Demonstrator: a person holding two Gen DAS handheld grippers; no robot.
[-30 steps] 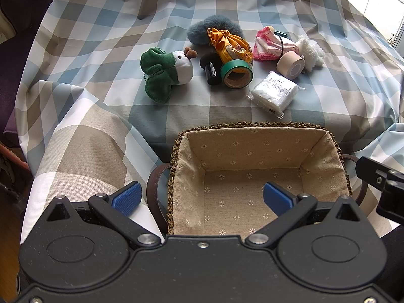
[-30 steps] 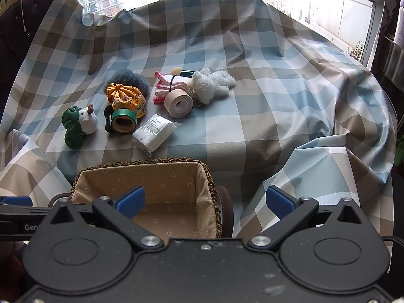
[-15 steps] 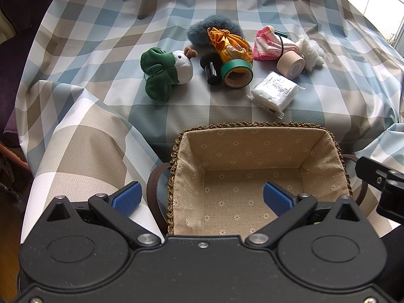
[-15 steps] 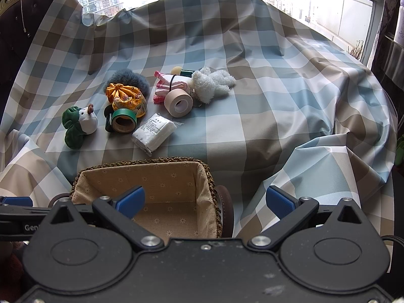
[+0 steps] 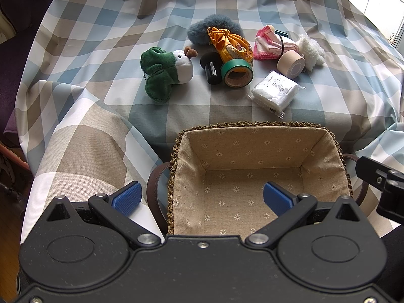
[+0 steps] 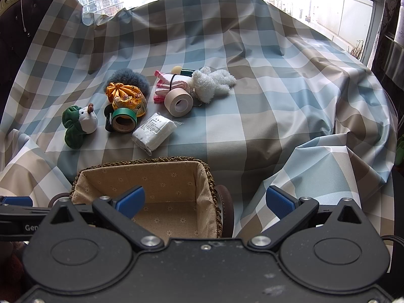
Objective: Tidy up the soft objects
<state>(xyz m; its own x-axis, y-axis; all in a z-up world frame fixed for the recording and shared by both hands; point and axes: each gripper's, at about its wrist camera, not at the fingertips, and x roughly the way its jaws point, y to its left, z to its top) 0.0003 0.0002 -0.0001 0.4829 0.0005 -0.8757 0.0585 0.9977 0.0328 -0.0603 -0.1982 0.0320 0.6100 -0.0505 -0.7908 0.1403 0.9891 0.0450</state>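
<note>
A fabric-lined wicker basket (image 5: 328, 139) (image 6: 209, 174) stands empty at the near edge of the checked cloth. Behind it lie a green-and-white plush (image 5: 166, 73) (image 6: 79, 126), a grey fluffy pouf (image 5: 199, 29) (image 6: 128, 75), an orange drawstring pouch (image 5: 233, 46) (image 6: 126, 97), a pink cloth bundle (image 5: 269, 46) (image 6: 169, 85), a white fluffy toy (image 5: 311, 50) (image 6: 212, 83) and a white packet (image 5: 275, 92) (image 6: 154, 132). My left gripper (image 5: 202, 198) is open and empty over the basket's near left rim. My right gripper (image 6: 205, 200) is open and empty at the basket's right side.
A green tape roll (image 5: 237, 72) (image 6: 123, 121), a beige tape roll (image 5: 291, 64) (image 6: 178, 102) and a small black item (image 5: 210, 67) lie among the soft things. Cloth folds rise at the near left (image 5: 83, 141) and near right (image 6: 323, 166). Windows stand behind.
</note>
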